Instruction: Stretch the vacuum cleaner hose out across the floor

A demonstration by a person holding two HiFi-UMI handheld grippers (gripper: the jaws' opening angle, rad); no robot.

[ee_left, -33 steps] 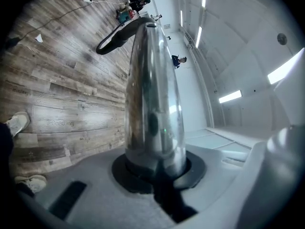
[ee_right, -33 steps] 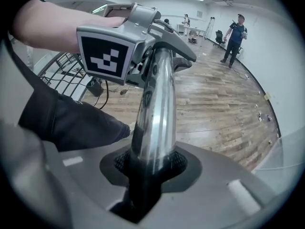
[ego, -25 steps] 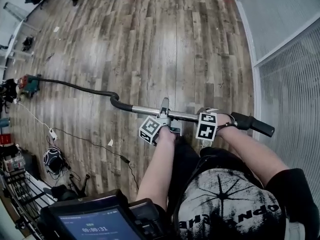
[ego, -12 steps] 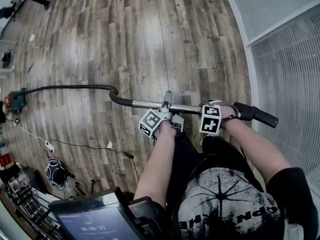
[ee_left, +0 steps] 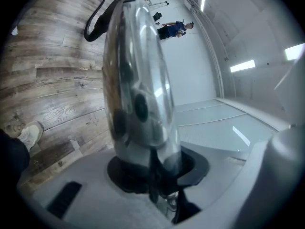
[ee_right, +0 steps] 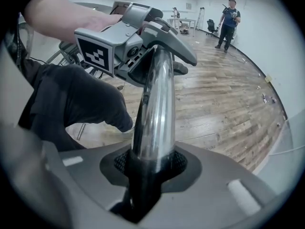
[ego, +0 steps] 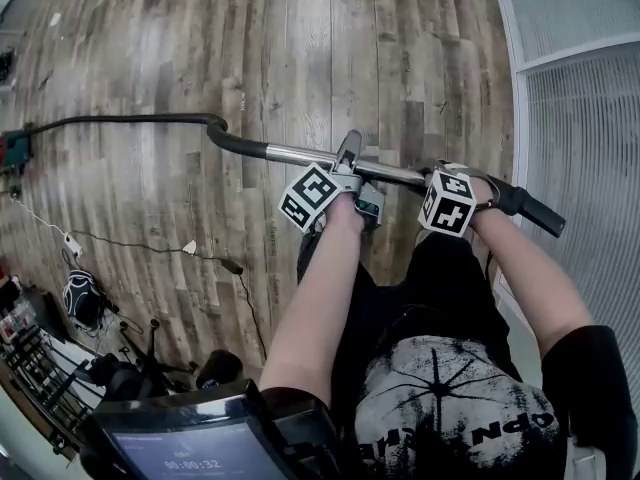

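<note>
The vacuum's chrome wand (ego: 295, 154) lies level in front of me, running left into the black hose (ego: 120, 121). The hose stretches across the wood floor to the vacuum body (ego: 14, 150) at the left edge. My left gripper (ego: 348, 165) is clamped round the wand's middle; its jaws have just been opening a little, and the tube (ee_left: 136, 80) still fills the gap between them. My right gripper (ego: 447, 180) is shut on the same tube (ee_right: 155, 113), just left of the black handle (ego: 535, 213). From the right gripper view, the left gripper (ee_right: 157, 37) sits further up the tube.
A thin cable (ego: 150, 253) with a white plug block (ego: 72, 245) trails over the floor at left. A dark bag (ego: 80, 298) and a wire rack (ego: 40, 368) stand at lower left. A white grille wall (ego: 585, 118) closes the right. A person (ee_right: 228, 20) stands far off.
Both grippers and the wand have sunk lower toward the floor. The hose now lies straighter, with its hump flattened.
</note>
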